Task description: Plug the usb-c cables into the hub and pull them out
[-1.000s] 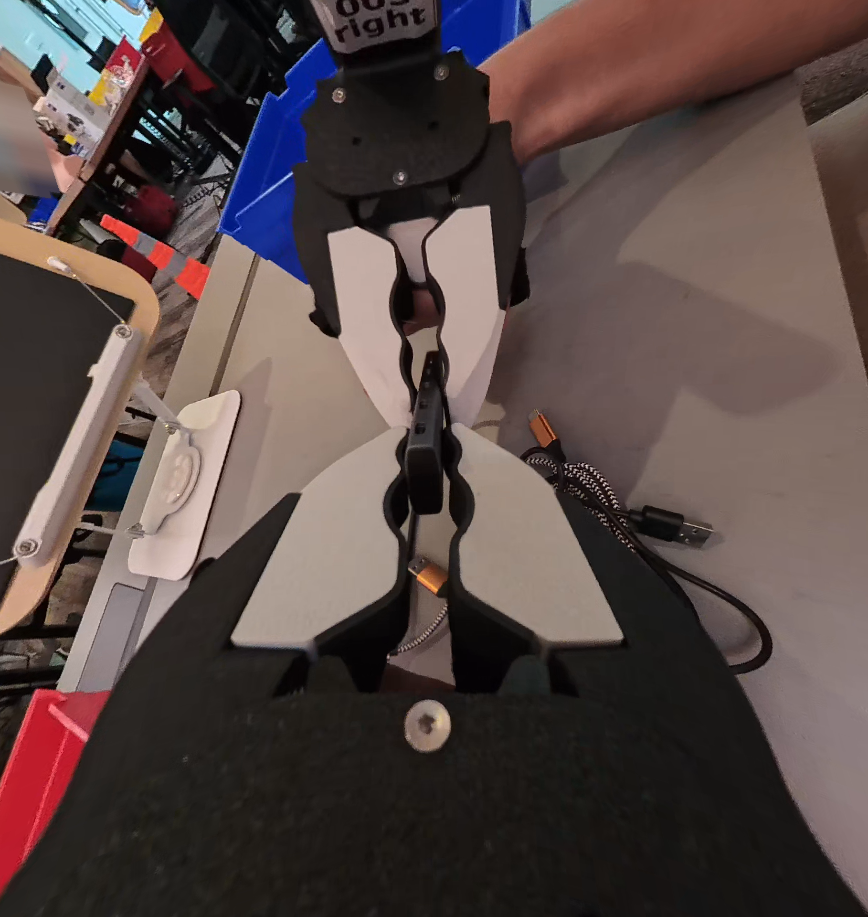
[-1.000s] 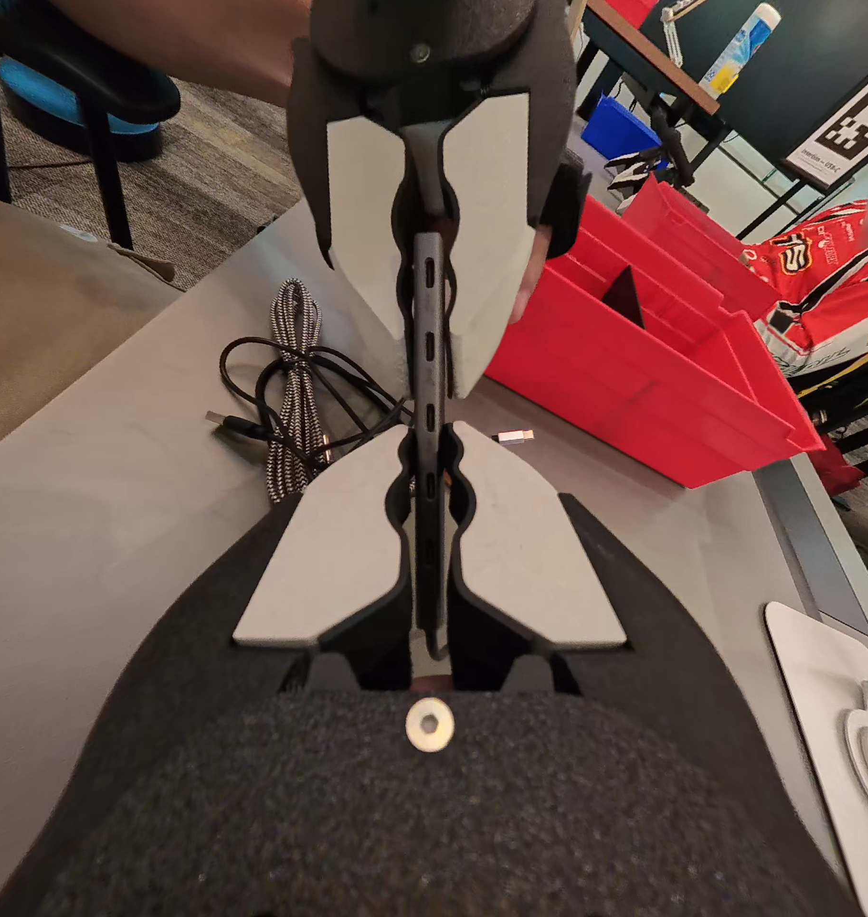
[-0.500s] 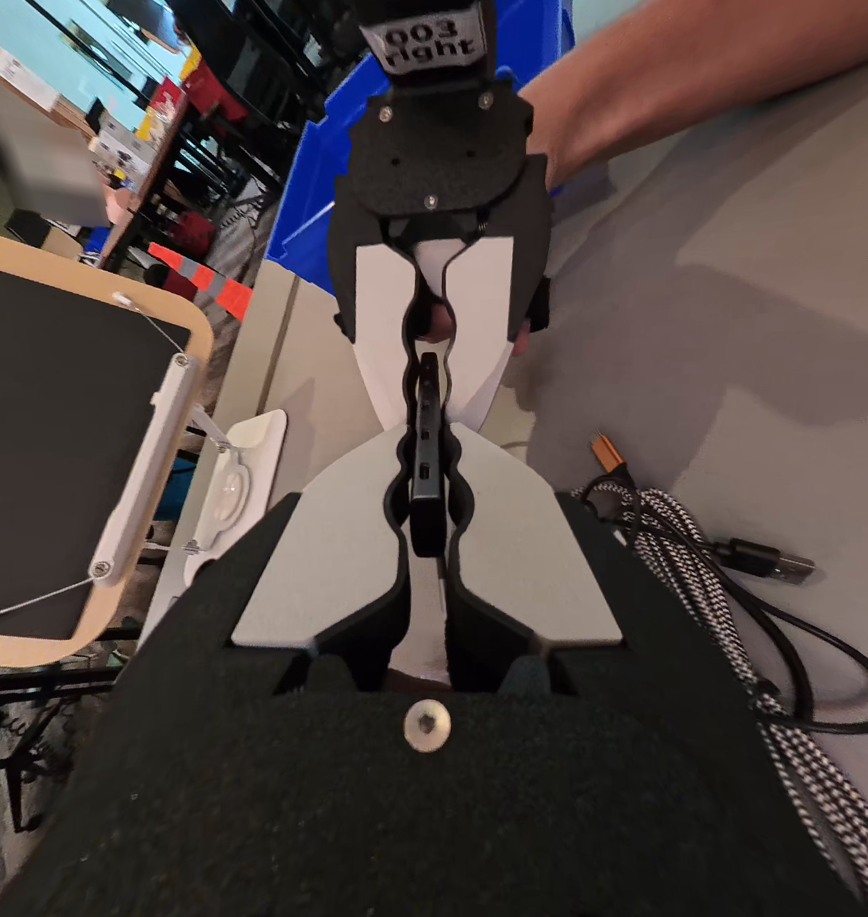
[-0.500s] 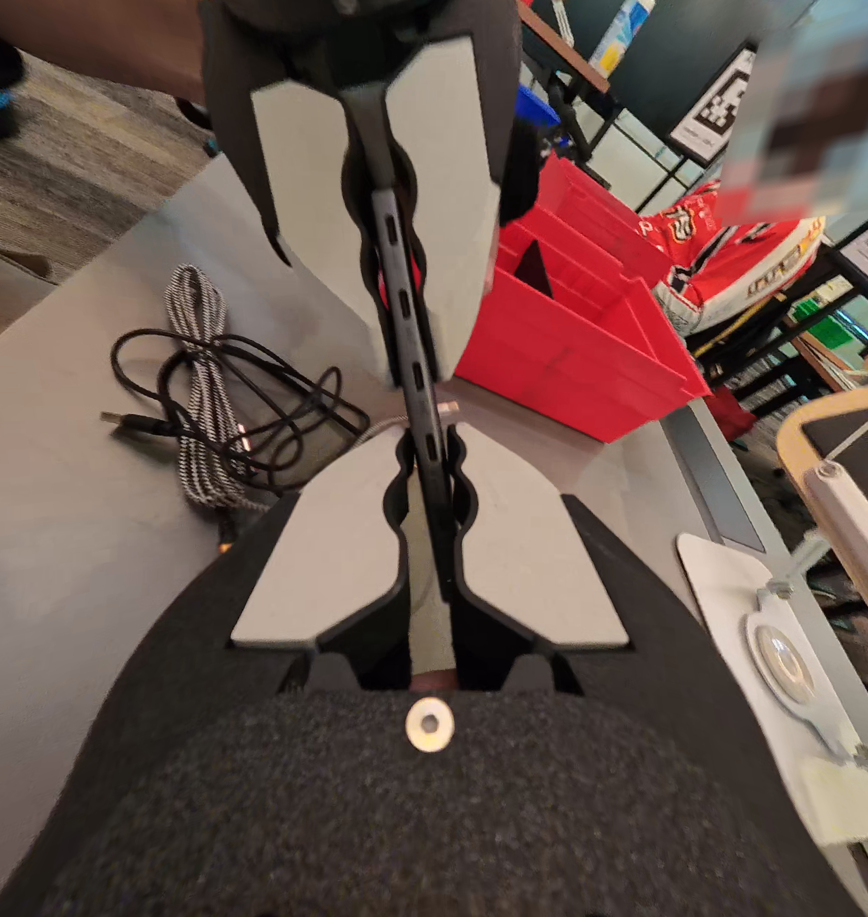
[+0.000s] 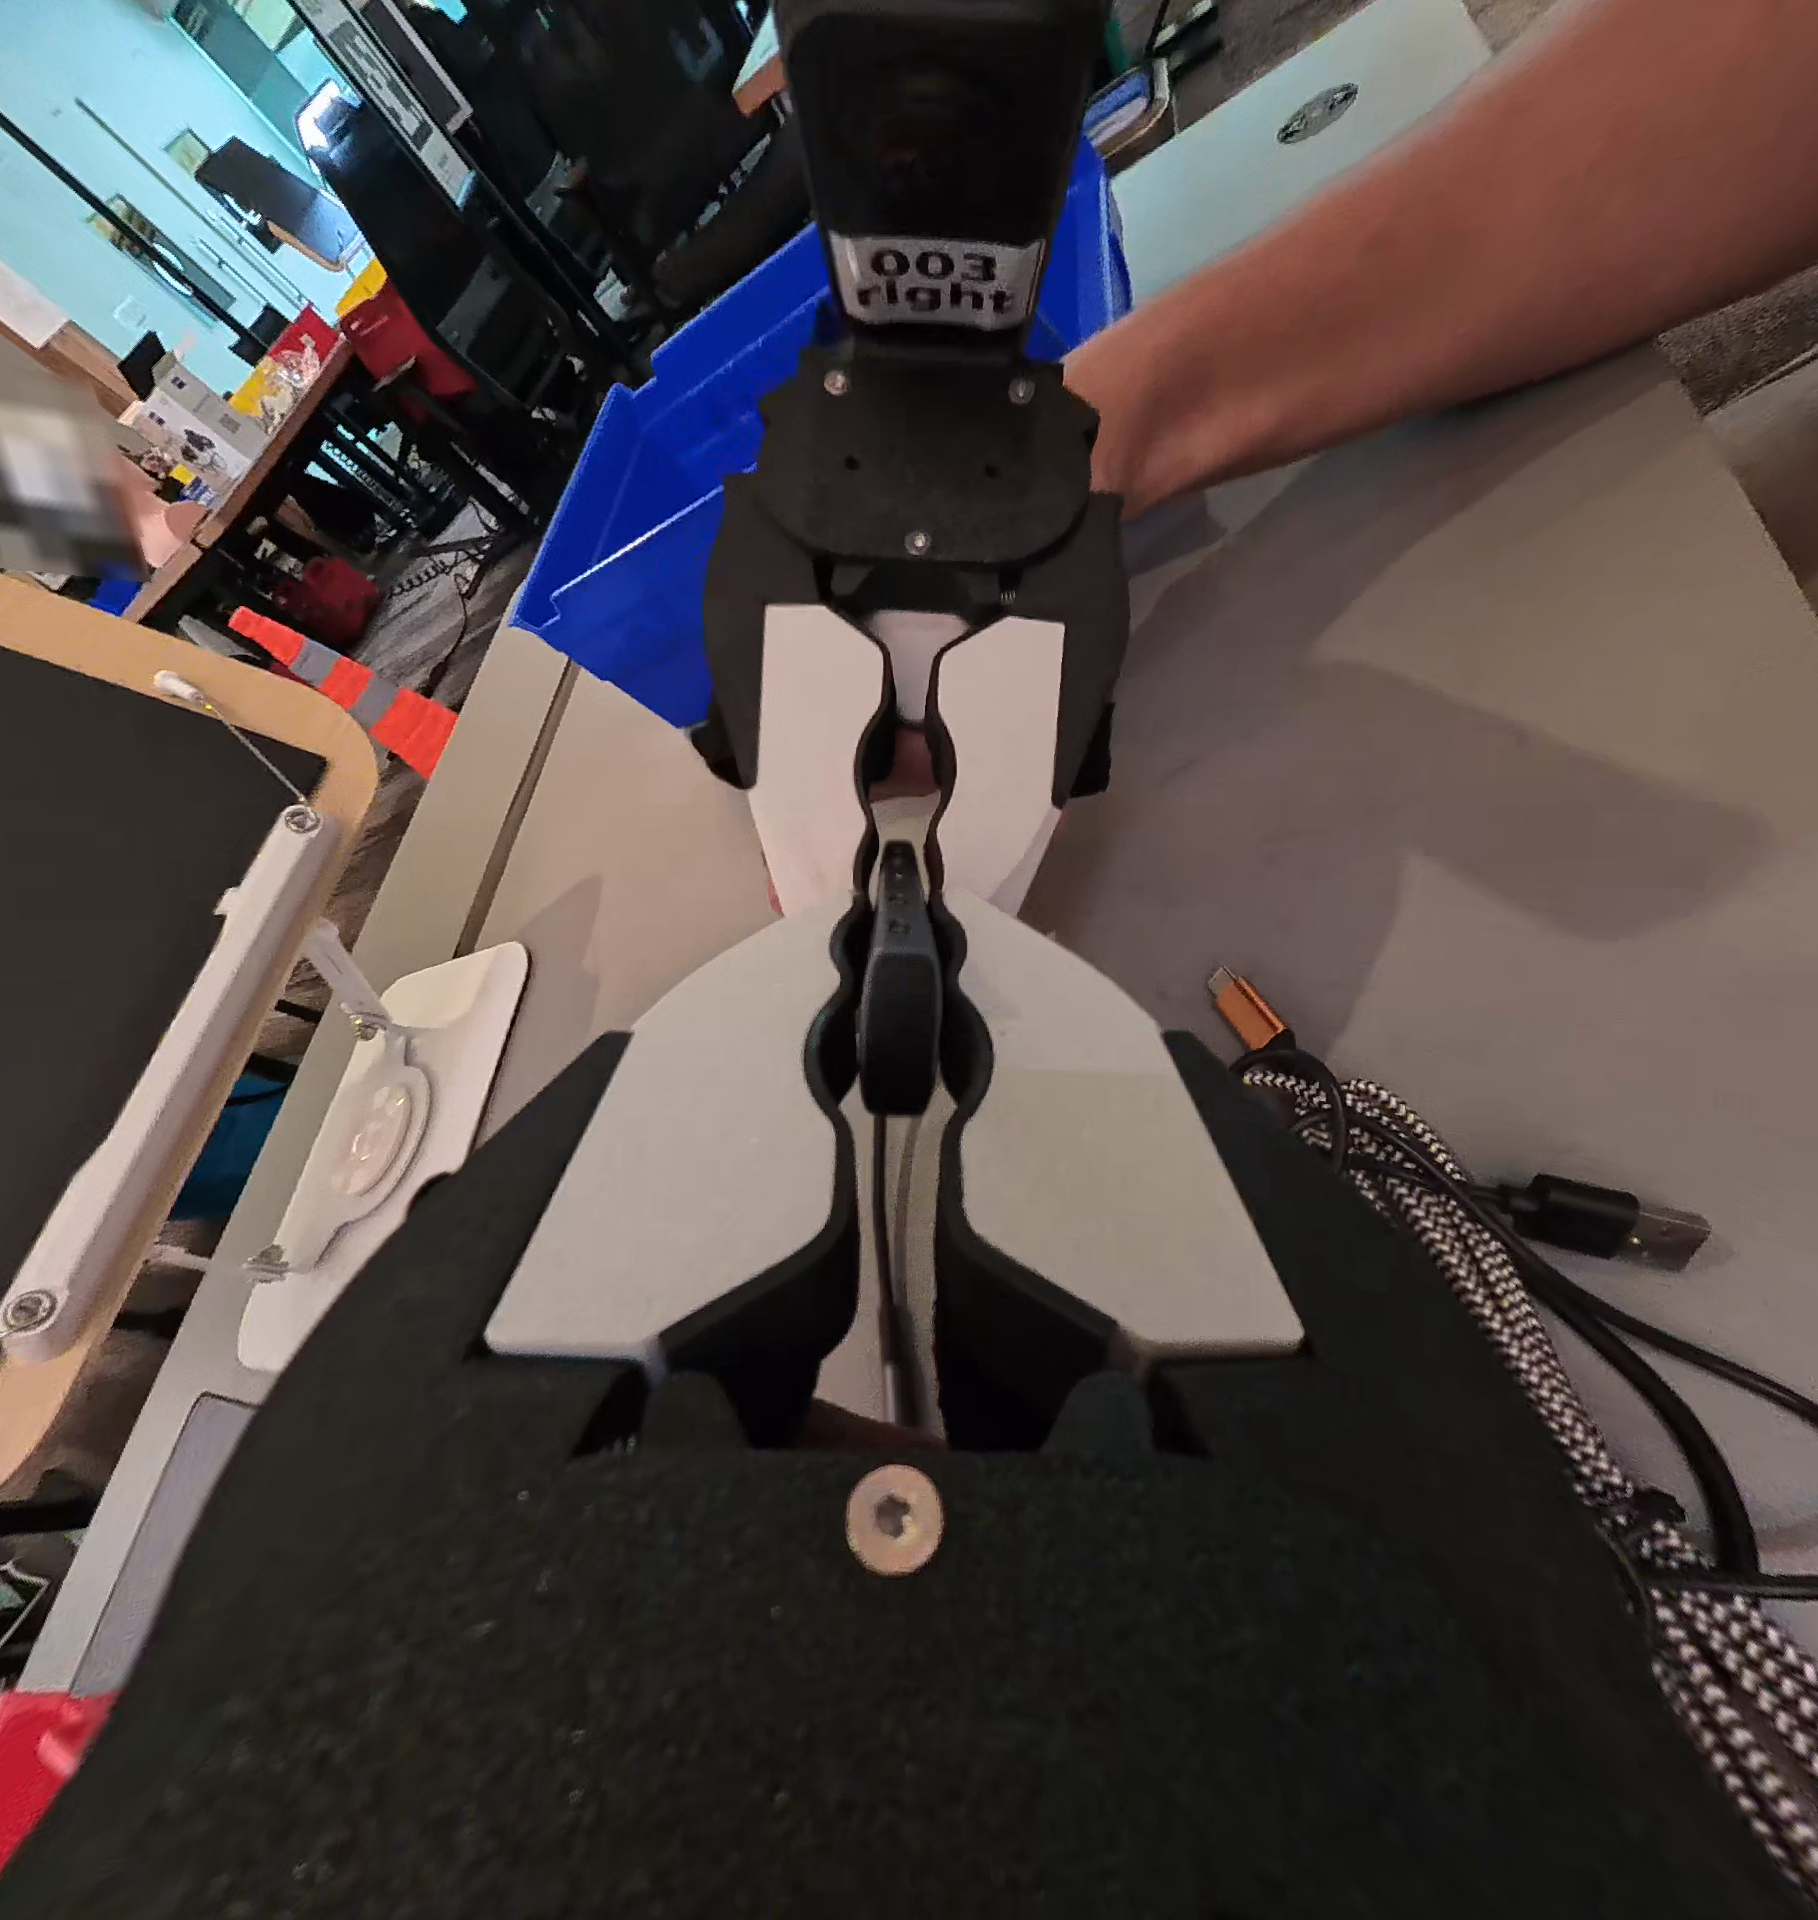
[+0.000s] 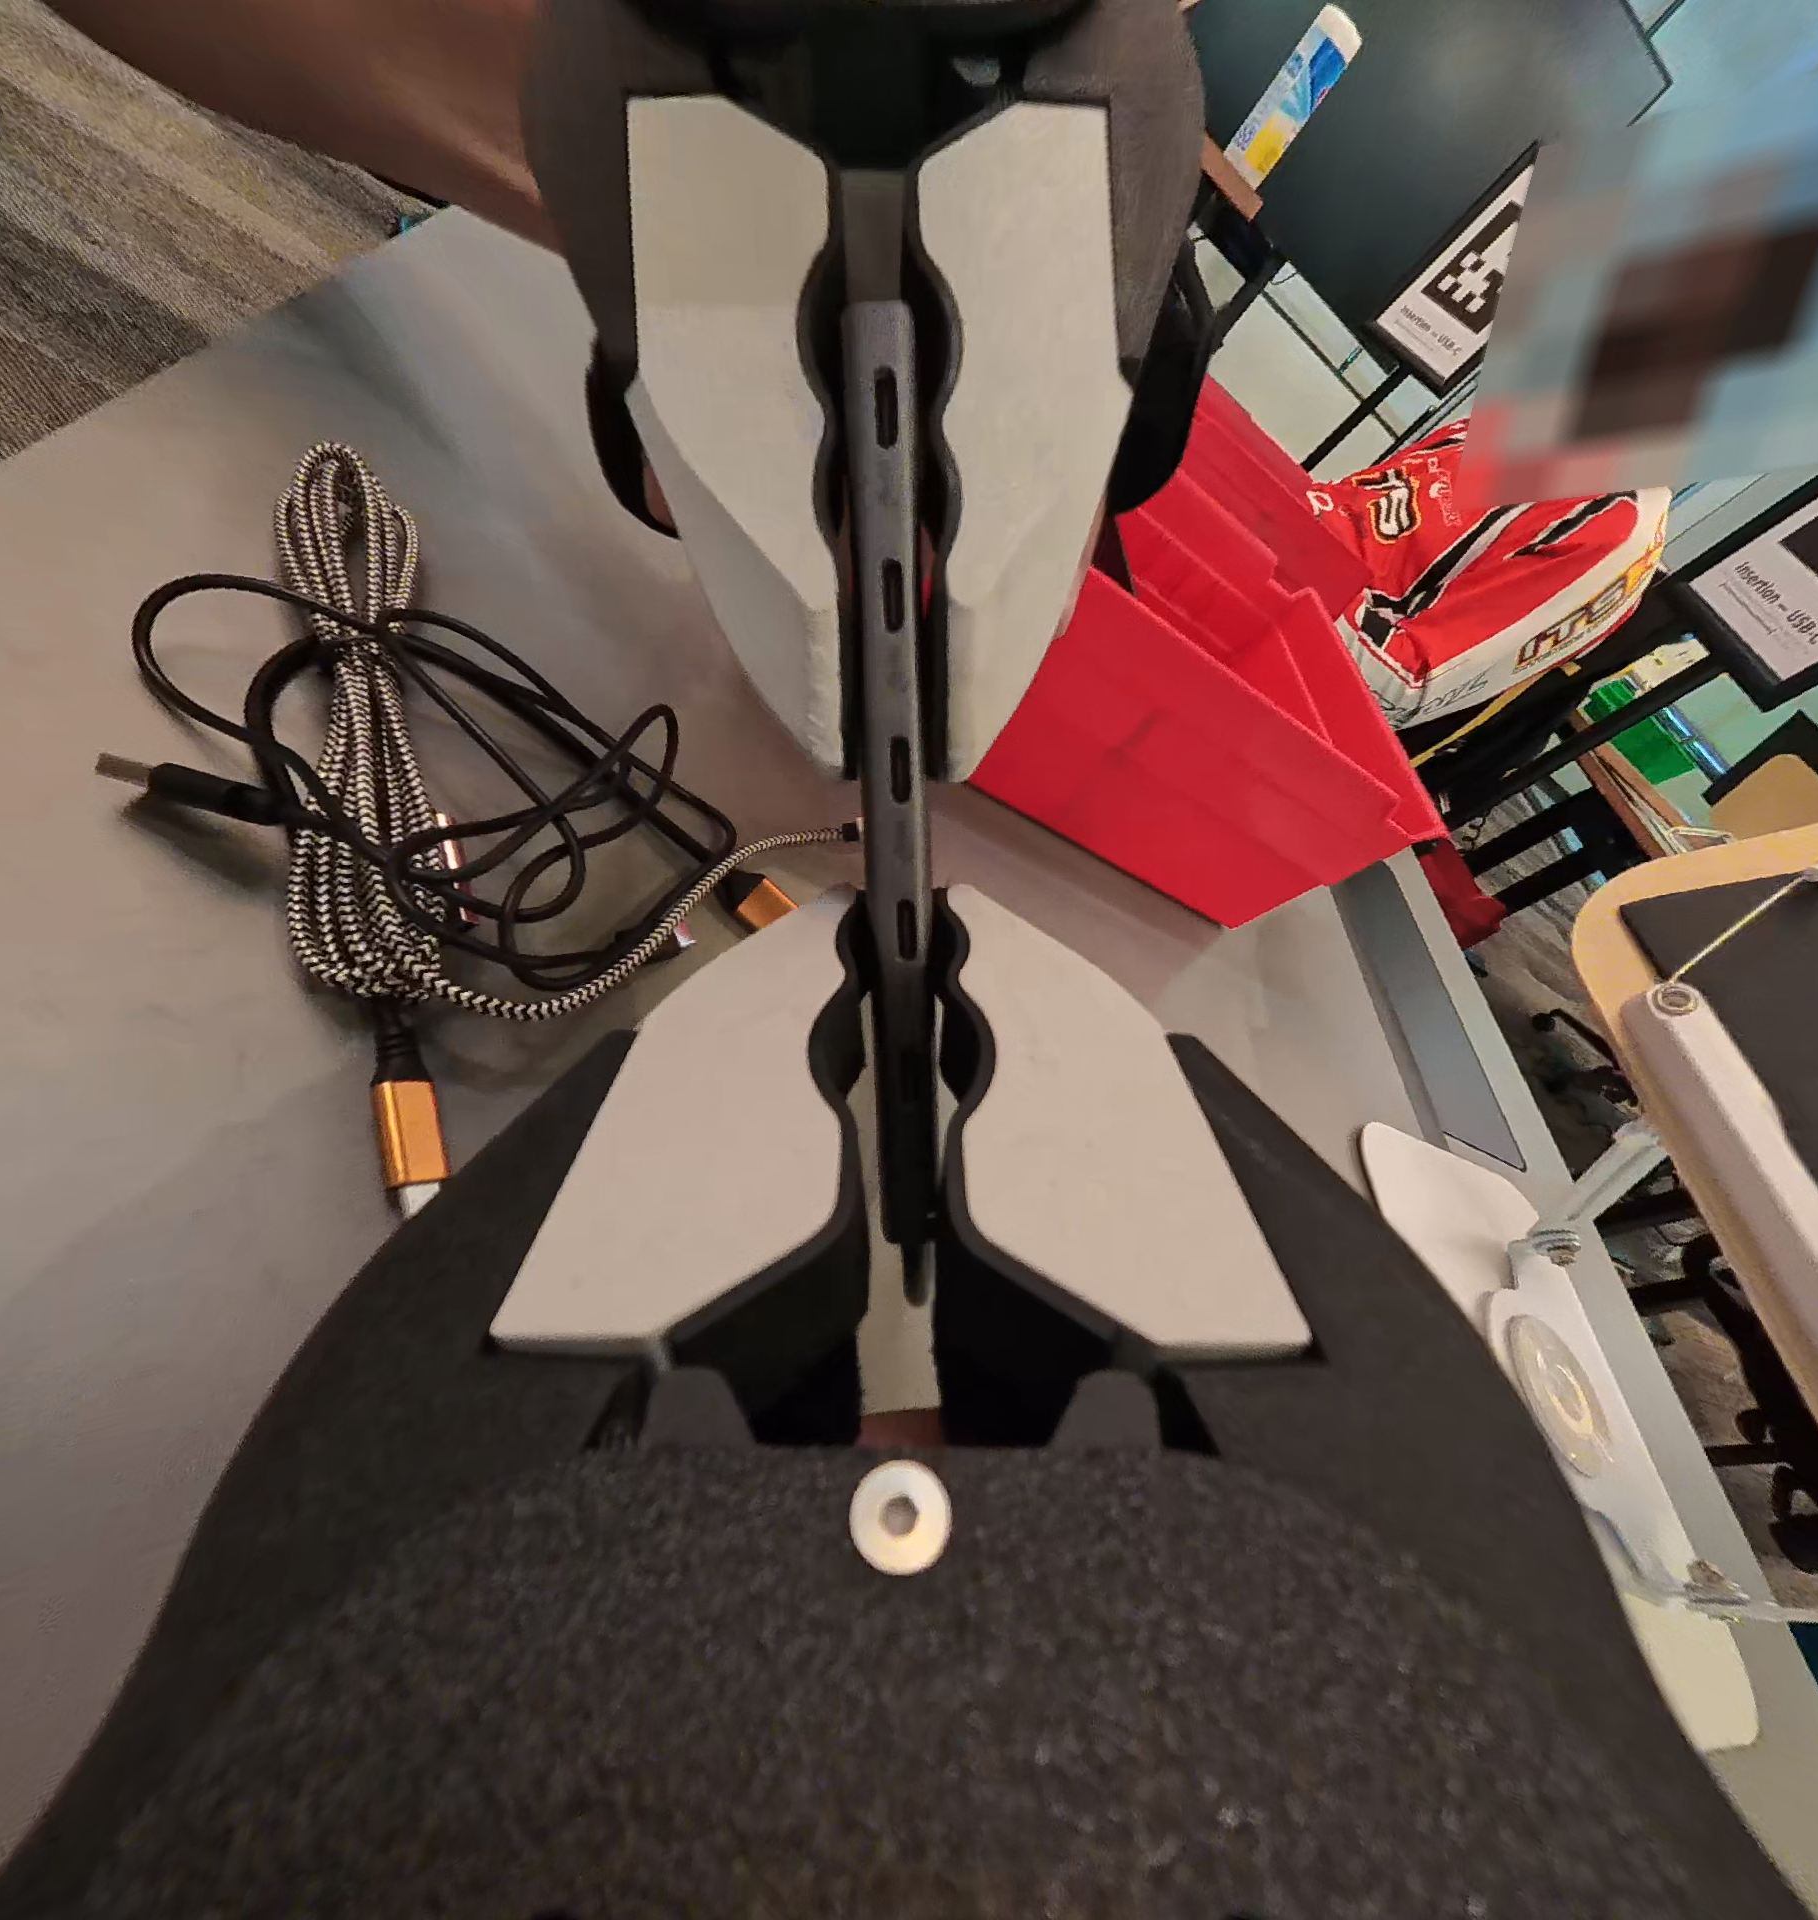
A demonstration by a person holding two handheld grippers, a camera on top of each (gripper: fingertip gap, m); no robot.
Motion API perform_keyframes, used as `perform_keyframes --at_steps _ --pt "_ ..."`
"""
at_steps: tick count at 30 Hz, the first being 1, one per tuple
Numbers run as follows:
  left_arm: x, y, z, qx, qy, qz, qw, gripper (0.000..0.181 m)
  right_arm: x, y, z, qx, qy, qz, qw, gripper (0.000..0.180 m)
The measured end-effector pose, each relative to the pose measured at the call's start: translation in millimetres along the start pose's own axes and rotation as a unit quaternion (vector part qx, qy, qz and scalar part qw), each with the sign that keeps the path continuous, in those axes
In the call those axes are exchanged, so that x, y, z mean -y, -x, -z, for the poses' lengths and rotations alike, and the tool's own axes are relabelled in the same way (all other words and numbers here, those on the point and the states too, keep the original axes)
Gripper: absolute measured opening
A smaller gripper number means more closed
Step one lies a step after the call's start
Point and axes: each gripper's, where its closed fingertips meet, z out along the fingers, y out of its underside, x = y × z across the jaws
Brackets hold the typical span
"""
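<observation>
A slim dark hub [image 6: 894, 831] with several ports along its edge is held above the grey table [image 6: 157, 1039] by both grippers, one at each end. My right gripper [image 6: 900, 914] is shut on its near end, and my left gripper [image 6: 892, 748] is shut on the far end. In the left wrist view my left gripper [image 5: 894, 935] clamps the hub [image 5: 897, 997], with the right gripper [image 5: 900, 883] facing it. A braided cable [image 6: 349, 727] with orange plugs [image 6: 406, 1132] and a black cable [image 6: 572, 748] lie loose on the table. One braided strand runs behind the hub.
A red bin [image 6: 1196, 748] stands behind the hub on one side and a blue bin [image 5: 656, 582] on the other. A white pad [image 5: 406, 1101] and a wood-framed dark board [image 5: 105, 935] sit at the table edge. A person's forearm [image 5: 1404, 312] reaches in. My two grippers' fingertips are within a few centimetres of each other.
Both grippers keep their hold on the hub. The pair has shifted and turned over the table, so the cable bundle now sits nearer the right gripper's left side.
</observation>
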Motion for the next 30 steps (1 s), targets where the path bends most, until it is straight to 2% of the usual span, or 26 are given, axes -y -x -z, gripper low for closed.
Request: perform_keyframes --at_steps 10,14,18,25,30 --pt "-17 11 -10 0.038 0.058 -0.087 0.994 0.01 -18 -15 -1 -0.056 0.057 0.038 0.996 0.009" --pt "-18 19 -14 0.071 0.063 -0.087 0.992 0.012 -23 -25 3 -0.093 0.078 0.087 0.989 0.009" --pt "-20 24 -16 0.11 0.092 -0.133 0.981 0.014 -26 -29 10 -0.092 0.084 0.104 0.987 0.009" --pt "-16 16 -4 0.043 0.096 -0.154 0.982 0.009 -23 -26 10 -0.086 0.082 0.117 0.986 0.009" --pt "-16 24 -9 0.063 0.105 -0.157 0.98 0.01 -27 -37 12 -0.12 0.092 0.116 0.982 0.009"
